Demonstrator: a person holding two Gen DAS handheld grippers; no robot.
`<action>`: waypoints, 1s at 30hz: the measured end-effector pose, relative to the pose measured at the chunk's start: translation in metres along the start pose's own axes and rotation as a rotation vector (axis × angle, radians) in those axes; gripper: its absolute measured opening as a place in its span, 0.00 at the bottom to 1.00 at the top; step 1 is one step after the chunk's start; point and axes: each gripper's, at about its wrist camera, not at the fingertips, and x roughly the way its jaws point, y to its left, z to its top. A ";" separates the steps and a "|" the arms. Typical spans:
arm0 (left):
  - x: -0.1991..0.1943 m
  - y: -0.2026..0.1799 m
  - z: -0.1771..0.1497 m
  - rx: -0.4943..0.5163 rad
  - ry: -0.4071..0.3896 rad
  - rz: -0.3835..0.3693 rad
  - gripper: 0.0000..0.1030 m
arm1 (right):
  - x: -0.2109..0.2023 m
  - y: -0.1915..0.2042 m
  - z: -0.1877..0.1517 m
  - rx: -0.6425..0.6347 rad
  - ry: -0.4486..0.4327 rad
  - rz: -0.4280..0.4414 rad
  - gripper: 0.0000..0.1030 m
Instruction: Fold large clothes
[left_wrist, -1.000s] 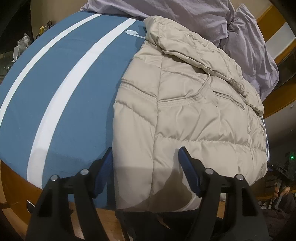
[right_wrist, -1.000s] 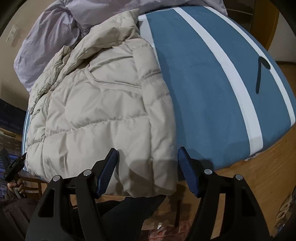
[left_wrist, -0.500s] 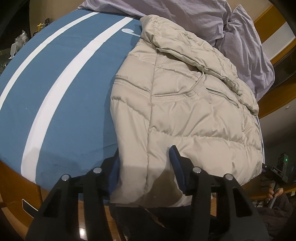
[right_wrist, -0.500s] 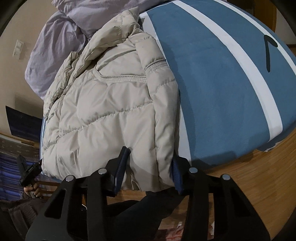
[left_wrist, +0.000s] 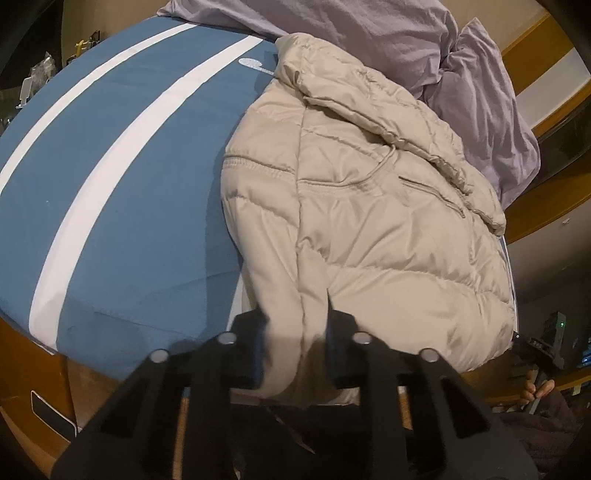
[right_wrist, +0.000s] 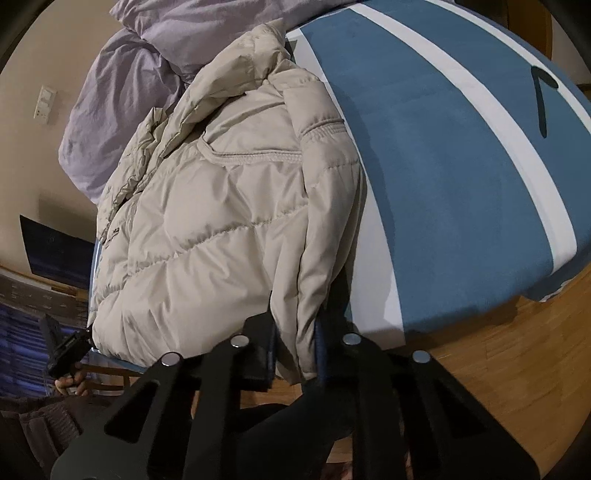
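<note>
Puffer jacket (left_wrist: 388, 229), beige and puffy, lies on the blue bed cover with white stripes (left_wrist: 122, 192), and its bottom edge hangs over the near side of the bed. Its sides look already turned in, so it makes one long, thick shape stretching away from both claws. The left claw (left_wrist: 295, 339) has just been squeezing in and now pinches one bottom corner of the jacket tight. The right claw (right_wrist: 295, 347) has just been squeezing in too and pinches the other bottom corner. So the grabbing looks done. I think the big fold is still left: the bottom edge has to go up and over toward the collar, far from the claws.

Past the jacket, at the far end, sits a bunched purple blanket (left_wrist: 424, 48). Below the claws is the wooden floor (right_wrist: 498, 369).

Some things are hard to see. The claw tips are buried in the puffy cloth. The jacket's underside and sleeves are hidden. A hand (right_wrist: 70, 384) at the edge of the right view holds something dark, cut off.
</note>
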 end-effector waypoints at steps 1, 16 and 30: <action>0.000 -0.001 0.000 0.005 -0.002 0.000 0.18 | -0.001 0.002 0.001 -0.006 -0.007 -0.003 0.13; -0.045 -0.038 0.044 0.079 -0.134 -0.023 0.11 | -0.040 0.047 0.040 -0.106 -0.205 0.025 0.10; -0.059 -0.076 0.137 0.137 -0.276 0.019 0.11 | -0.041 0.103 0.132 -0.207 -0.327 -0.038 0.10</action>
